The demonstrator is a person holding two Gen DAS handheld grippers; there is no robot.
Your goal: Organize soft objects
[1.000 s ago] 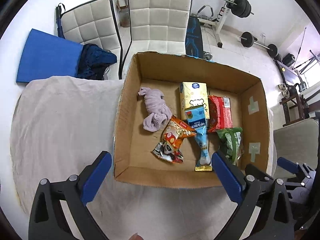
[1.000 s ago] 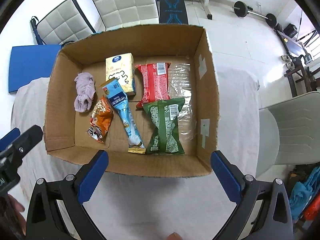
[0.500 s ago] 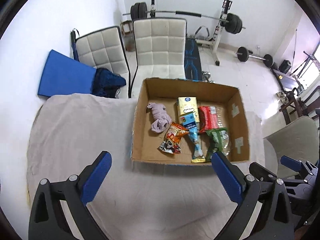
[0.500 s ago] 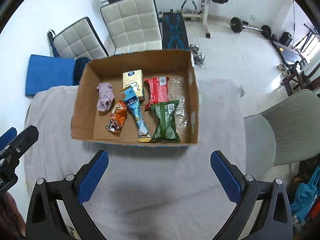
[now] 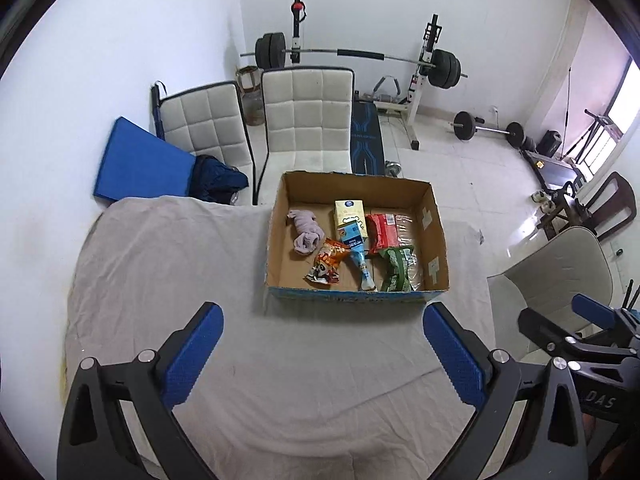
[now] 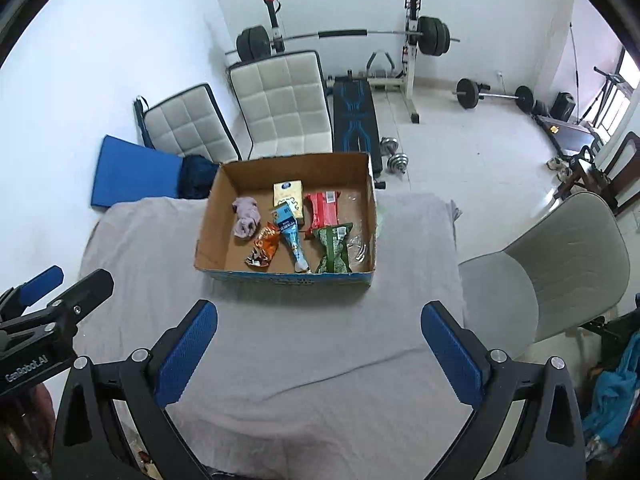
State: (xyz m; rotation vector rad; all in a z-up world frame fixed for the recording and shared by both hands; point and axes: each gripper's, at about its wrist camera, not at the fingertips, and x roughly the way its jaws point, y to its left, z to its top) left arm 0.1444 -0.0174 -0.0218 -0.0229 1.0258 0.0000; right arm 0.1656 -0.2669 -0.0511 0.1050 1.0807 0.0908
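An open cardboard box [image 5: 438, 236] [image 6: 204, 236] stands on the cloth-covered table [image 5: 168, 280] [image 6: 304, 344]. In it lie a lilac rolled cloth [image 5: 306, 232] [image 6: 245, 222], a yellow carton [image 5: 349, 214] [image 6: 289, 196], a red packet [image 5: 382, 232] [image 6: 323, 212], a blue tube packet [image 5: 358, 252] [image 6: 292, 236], an orange snack bag [image 5: 328, 260] [image 6: 264, 248], a green snack bag [image 5: 396, 270] [image 6: 334, 252] and a clear wrapper [image 6: 360, 236]. My left gripper [image 5: 322, 350] is open and empty, well in front of the box. My right gripper [image 6: 320, 346] is open and empty too, also short of the box.
Two white padded chairs [image 5: 304, 120] [image 6: 280, 104] and a blue mat [image 5: 140, 164] [image 6: 132, 176] stand behind the table. A grey chair [image 5: 560, 264] [image 6: 560, 264] is at the right. Weight equipment [image 5: 360, 56] lines the far wall.
Both grippers have pulled back and up from the box, which now looks smaller and farther off. Both stay open and empty. The items in the box have not moved.
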